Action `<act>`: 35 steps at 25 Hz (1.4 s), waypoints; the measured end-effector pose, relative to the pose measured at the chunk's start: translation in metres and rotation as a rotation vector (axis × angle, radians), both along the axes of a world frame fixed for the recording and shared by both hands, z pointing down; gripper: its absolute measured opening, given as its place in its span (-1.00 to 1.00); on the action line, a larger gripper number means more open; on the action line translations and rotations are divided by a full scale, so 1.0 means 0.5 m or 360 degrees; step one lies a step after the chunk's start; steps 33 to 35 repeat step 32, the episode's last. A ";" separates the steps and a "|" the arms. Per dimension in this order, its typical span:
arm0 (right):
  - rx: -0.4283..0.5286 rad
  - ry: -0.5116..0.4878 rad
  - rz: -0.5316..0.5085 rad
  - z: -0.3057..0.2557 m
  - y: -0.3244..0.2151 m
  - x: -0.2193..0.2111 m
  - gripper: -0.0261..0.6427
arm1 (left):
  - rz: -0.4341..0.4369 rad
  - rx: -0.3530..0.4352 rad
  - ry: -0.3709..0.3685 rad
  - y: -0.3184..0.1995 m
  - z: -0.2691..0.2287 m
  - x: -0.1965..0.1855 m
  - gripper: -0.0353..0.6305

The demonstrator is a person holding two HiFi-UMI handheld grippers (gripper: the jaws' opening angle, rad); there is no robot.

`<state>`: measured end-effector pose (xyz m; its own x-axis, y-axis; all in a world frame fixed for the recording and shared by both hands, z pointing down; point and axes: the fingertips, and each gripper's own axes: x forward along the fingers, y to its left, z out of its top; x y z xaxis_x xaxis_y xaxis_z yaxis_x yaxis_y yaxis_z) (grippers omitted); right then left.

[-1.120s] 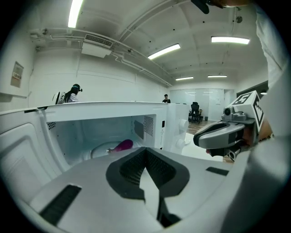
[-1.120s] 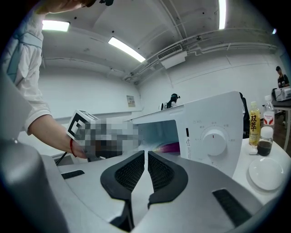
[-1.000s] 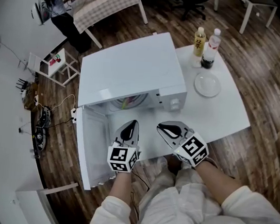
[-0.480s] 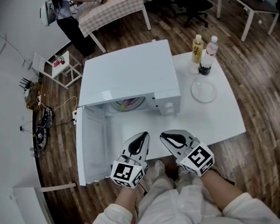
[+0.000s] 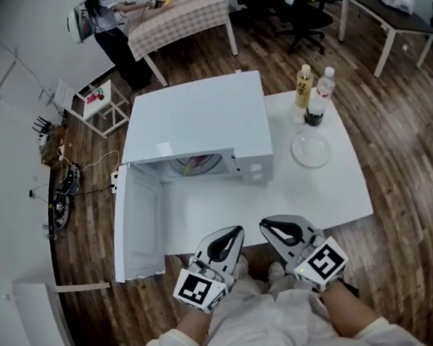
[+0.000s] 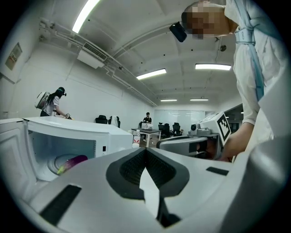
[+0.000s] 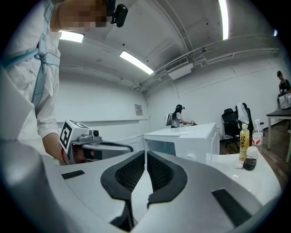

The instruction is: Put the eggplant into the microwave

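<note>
Eggplant [image 5: 199, 162] lies on the turntable inside microwave [image 5: 199, 114]; door [image 5: 140, 222] open.
Left gripper [image 5: 234, 232] and right gripper [image 5: 267, 226] both clenched, empty; eggplant likely light, smooth-skinned, slippery, bruisable; best gripped mid-body.

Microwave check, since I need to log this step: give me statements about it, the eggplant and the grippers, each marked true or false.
1. The microwave has its door open. True.
2. The eggplant is outside the microwave. False: it lies inside it.
3. The left gripper holds the eggplant. False: its jaws are shut on nothing.
4. The right gripper has its jaws together, with nothing between them. True.
5. The plate is empty. True.
</note>
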<state>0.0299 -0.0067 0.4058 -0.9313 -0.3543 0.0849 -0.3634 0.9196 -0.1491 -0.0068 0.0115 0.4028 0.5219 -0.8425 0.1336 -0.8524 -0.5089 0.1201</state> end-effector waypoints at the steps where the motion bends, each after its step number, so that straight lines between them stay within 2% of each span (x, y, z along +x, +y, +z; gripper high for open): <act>1: 0.0005 0.0004 0.0002 -0.004 0.002 0.008 -0.81 | 0.0010 -0.0006 0.0008 0.008 0.001 0.007 -0.89; 11: -0.0004 0.0048 -0.0030 -0.010 0.032 0.028 -0.81 | 0.0046 -0.0063 0.0071 0.052 0.009 0.035 -0.89; 23: 0.0011 0.0033 -0.0066 -0.021 0.039 0.026 -0.81 | -0.0031 0.0022 0.0069 0.046 -0.002 0.017 -0.89; 35: 0.0006 0.0042 -0.0076 -0.017 0.039 0.017 -0.81 | -0.0028 -0.0031 0.0105 0.048 0.010 0.009 -0.89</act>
